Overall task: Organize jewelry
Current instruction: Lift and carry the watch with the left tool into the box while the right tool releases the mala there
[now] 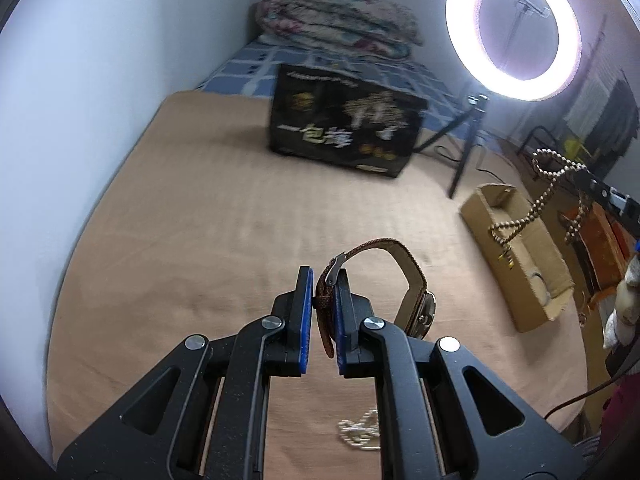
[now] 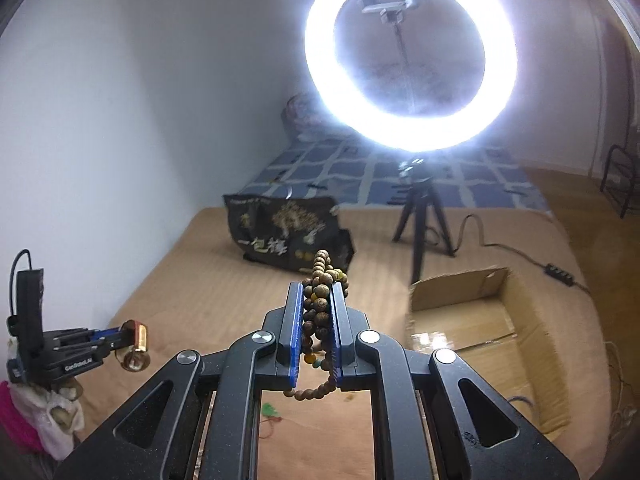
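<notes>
Fingers [image 1: 306,312] clenched on watch [image 1: 416,300] strap; right gripper [image 2: 316,320] clamping bead strand [image 2: 320,292], both lifted for carrying toward cardboard box [image 2: 532,320].

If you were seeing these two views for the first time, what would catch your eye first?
The glowing ring light on its tripod at the far side of the tan bed cover dominates both views. Next, the left hand-held gripper clamps the strap of a brown watch, while the right hand-held gripper is shut on a wooden bead strand. An open cardboard box waits to the right, with a dark printed box farther back.
</notes>
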Available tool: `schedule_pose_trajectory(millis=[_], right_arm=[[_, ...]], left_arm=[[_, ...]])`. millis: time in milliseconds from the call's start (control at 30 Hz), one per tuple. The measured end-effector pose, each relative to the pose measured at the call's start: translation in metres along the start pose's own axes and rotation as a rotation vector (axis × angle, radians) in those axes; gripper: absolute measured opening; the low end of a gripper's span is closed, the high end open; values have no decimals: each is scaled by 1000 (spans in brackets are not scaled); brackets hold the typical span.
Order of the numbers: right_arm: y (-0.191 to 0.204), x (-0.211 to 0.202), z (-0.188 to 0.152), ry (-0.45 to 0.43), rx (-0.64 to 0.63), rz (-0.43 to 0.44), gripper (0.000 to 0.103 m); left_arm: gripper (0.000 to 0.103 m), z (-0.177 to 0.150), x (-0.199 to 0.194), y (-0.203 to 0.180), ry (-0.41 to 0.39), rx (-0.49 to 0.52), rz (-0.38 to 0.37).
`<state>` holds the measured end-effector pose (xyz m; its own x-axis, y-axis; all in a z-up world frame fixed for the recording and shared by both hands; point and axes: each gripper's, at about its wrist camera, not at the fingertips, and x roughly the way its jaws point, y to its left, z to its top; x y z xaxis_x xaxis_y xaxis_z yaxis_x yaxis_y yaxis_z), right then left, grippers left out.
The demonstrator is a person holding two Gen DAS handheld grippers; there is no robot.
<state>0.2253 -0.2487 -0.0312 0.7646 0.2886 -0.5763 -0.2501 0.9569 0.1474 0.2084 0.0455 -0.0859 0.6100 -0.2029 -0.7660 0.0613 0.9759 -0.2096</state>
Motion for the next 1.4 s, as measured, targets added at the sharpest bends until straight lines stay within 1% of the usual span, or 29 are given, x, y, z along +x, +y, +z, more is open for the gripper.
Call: schedule_pose_trajectory(millis=[200,467,700,833,1000,1233,1400], right_arm=[[-36,-25,3,-33,26,-58,10],[-80,-45,-4,-37,58,-136,10],[-111,-45,-10,-21,87,-180,10],[-130,-39,-15,-7,113,-198,10],[-147,-28,-22,16,136,-206,10],[-164,-15,-30,54,175,-202,10],[-173,-8,-35,75,196,-203,10]], left_arm=[[8,5,-4,-51,-5,62,-71],[8,7,4,-121,5,145,-159],[8,4,28,-179,45,176,-233],[8,2,47,-212,68,204,-258],[8,-3,69,-241,90,223,-267],[8,-5,97,-267,132,213,-285],[8,-6,107,-281,151,217,-292]])
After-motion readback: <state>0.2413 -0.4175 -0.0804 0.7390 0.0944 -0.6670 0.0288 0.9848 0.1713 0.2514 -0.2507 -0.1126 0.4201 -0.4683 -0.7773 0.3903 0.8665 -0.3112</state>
